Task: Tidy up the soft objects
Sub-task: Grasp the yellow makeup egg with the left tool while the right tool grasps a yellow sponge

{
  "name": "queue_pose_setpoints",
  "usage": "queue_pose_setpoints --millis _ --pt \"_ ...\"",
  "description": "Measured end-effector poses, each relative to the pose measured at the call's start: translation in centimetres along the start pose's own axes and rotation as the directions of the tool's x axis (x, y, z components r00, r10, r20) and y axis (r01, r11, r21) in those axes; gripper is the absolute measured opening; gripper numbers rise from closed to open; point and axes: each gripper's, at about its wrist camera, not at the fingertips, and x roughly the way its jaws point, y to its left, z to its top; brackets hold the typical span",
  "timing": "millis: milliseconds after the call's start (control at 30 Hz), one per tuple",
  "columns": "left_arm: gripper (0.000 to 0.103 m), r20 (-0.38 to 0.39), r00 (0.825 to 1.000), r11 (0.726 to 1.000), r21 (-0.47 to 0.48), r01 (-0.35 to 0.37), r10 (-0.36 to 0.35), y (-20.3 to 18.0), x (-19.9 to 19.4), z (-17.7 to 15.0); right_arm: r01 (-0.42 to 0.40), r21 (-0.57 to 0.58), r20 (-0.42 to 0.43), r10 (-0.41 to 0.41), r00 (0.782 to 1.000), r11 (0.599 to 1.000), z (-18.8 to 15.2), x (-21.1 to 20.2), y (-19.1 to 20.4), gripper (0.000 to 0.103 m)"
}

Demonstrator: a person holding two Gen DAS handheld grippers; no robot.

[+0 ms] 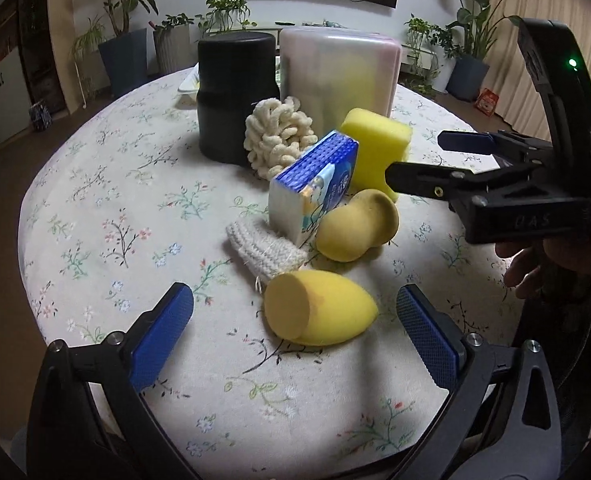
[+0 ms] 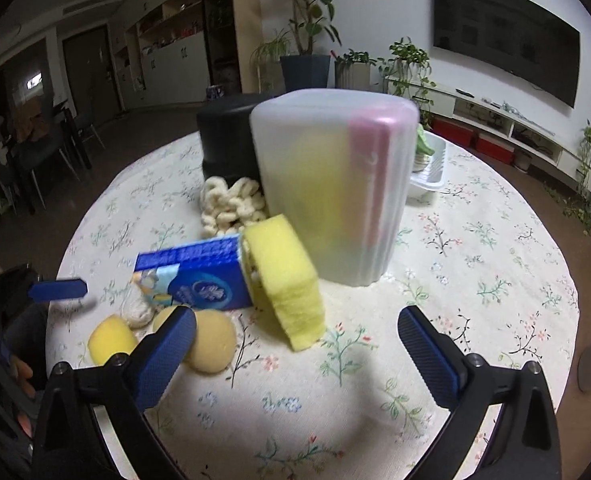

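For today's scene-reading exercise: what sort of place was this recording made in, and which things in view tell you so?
Most likely a home living room: a wall-mounted television above a low media shelf, potted plants along the wall, and a round table under a floral cloth.

A home living room. A wall-mounted television (image 2: 507, 36) hangs above a low media shelf (image 2: 511, 128), with potted plants (image 2: 303, 20) along the walls. A floral cloth covers the round worktop (image 2: 475, 272); curtains (image 1: 507, 16) hang nearby.
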Motion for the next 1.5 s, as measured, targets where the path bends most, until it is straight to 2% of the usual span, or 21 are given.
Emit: queue_pose_setpoints --millis 133,333,633,833,933,1100,1167,1233,1500 --pt "0.103 -0.020 1.000 1.000 -0.009 0.009 -0.009 -0.2 0.7 0.1 -0.002 0.020 -0.007 0.003 1.000 1.000 0.3 0.5 -0.8 0.103" --pt "0.103 -0.036 0.999 0.999 -0.038 -0.013 0.012 0.1 1.2 0.0 -0.006 -0.004 -0.047 0.006 0.999 1.000 0.6 1.9 -0.4 0.102" --pt "0.103 -0.044 0.999 0.998 -0.053 -0.020 0.018 0.2 1.6 -0.3 0.008 -0.006 -0.047 -0.008 0.999 1.000 0.7 2.6 -0.5 0.089" --pt "0.101 -0.046 0.998 0.997 -0.067 -0.035 0.032 0.3 1.7 -0.3 0.006 -0.023 -0.043 -0.007 0.999 1.000 0.7 2.8 -0.1 0.088" --pt "0.098 -0.042 0.999 0.997 -0.078 -0.030 0.027 0.4 1.7 -0.5 0.003 -0.042 -0.053 -0.005 0.999 0.999 0.7 3.1 0.3 0.078" --pt "0.075 -0.045 0.999 0.999 -0.049 -0.002 0.000 -0.7 1.8 -0.7 -0.003 -0.064 -0.066 -0.001 0.998 0.998 0.5 3.4 0.7 0.059" --pt "0.067 -0.041 0.999 0.999 -0.035 0.008 -0.010 -1.1 1.7 -0.8 -0.002 -0.074 -0.071 -0.003 0.997 0.997 0.4 3.5 0.8 0.045" --pt "0.064 -0.038 0.999 0.999 -0.035 0.018 -0.020 -1.2 1.6 -0.8 -0.011 -0.076 -0.084 0.004 0.996 0.997 0.2 3.7 0.9 0.033" --pt "0.062 -0.029 0.998 0.995 -0.073 0.061 -0.064 -0.6 1.4 -0.6 -0.034 -0.071 -0.082 0.028 0.996 0.997 -0.1 3.3 0.9 0.029"
